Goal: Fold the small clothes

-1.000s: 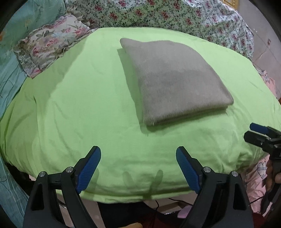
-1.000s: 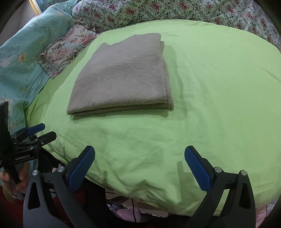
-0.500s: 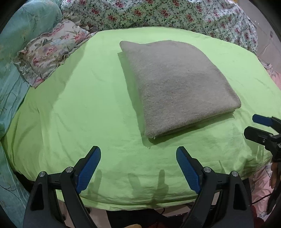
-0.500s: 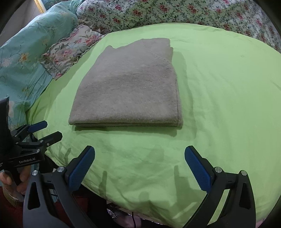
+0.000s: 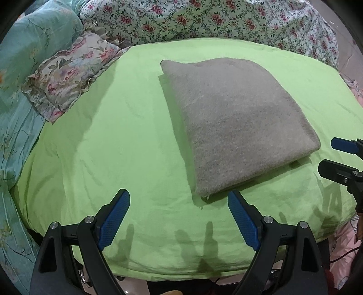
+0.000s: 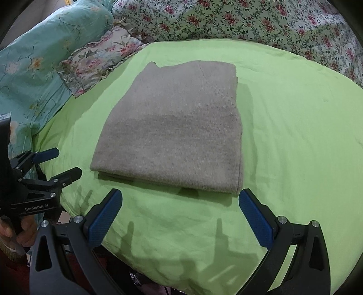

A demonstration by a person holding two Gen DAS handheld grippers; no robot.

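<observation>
Bedding fills both wrist views: a lime-green sheet (image 5: 118,140) is spread across the middle, with a grey knitted garment (image 5: 236,127) lying flat on it, folded into a neat rectangle with its layered edges showing along the near side. From the right wrist camera the same garment (image 6: 172,136) sits at the centre of the sheet (image 6: 295,136).

The left gripper (image 5: 179,204) hovers near the garment's near corner, its blue-padded jaws spread wide with nothing between them. The right gripper (image 6: 180,203) hangs just short of the garment's near edge, its jaws likewise spread wide and empty. Neither touches the cloth.

A ruffled floral pillow (image 5: 68,72) lies at the sheet's far left corner, beside a teal floral quilt (image 5: 27,45). A rose-patterned blanket (image 5: 215,20) runs along the back.
</observation>
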